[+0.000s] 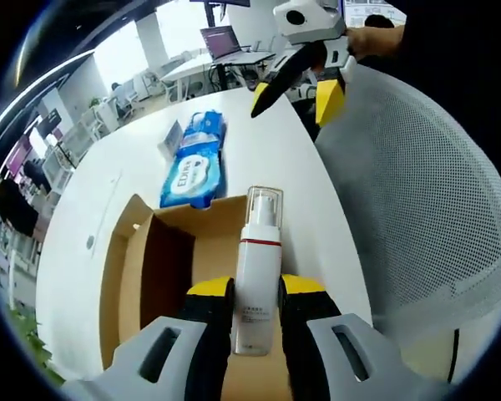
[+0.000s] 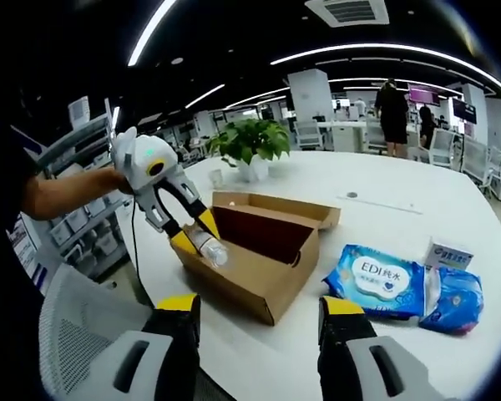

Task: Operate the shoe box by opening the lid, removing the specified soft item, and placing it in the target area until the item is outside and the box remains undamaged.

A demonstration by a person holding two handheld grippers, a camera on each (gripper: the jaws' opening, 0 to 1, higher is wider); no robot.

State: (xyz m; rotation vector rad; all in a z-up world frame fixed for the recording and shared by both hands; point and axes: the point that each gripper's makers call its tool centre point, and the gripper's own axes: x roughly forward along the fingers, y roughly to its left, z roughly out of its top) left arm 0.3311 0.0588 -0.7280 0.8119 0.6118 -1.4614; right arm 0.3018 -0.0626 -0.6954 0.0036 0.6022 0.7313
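An open brown cardboard shoe box lies on the white table, its lid folded back. My left gripper is shut on a white pump bottle with a red band, holding it over the box's near end. A soft blue wipes pack lies on the table outside the box. My right gripper is open, holds nothing, and hovers off the table edge, apart from the box.
A grey mesh chair stands against the table edge. A second blue pack and a small white carton lie beside the wipes. A potted plant stands at the table's far end. A person stands far behind.
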